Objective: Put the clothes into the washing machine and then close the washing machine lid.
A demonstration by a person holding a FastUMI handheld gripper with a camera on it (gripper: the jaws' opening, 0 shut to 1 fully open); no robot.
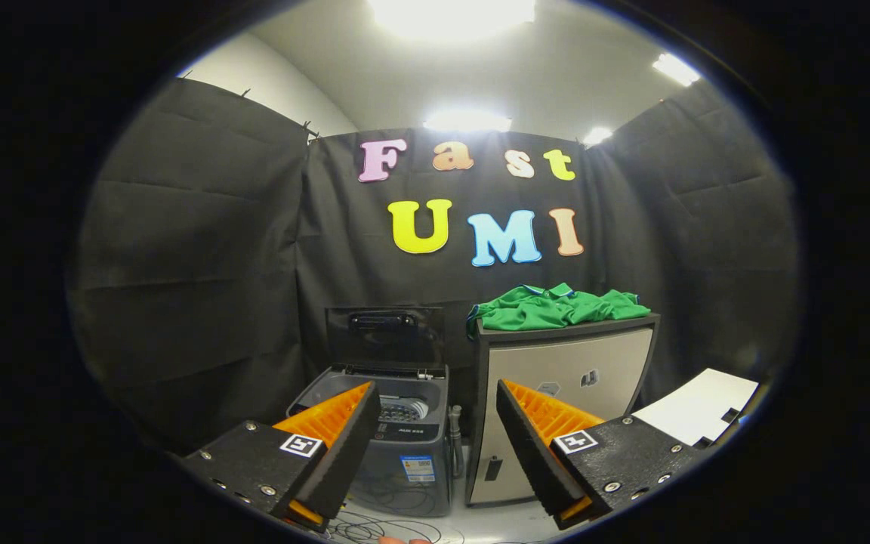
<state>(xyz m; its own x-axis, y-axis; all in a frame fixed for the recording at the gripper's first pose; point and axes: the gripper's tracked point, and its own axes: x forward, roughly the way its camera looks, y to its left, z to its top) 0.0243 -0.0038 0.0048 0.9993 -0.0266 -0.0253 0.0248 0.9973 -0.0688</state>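
Opening step, nothing picked yet. Your gripper (435,446) fingers are spread, empty. Green clothes (558,307) lie atop the cabinet (567,378), right of the washing machine (397,431), lid (384,336) raised. Next: reach up to the clothes.

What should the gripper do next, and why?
Probably move up and forward toward the green clothes, which lie heaped on top of the cabinet, beyond the fingers. The gripper is open and holds nothing. The washing machine beside the cabinet already has its lid standing up, so the clothes come first.
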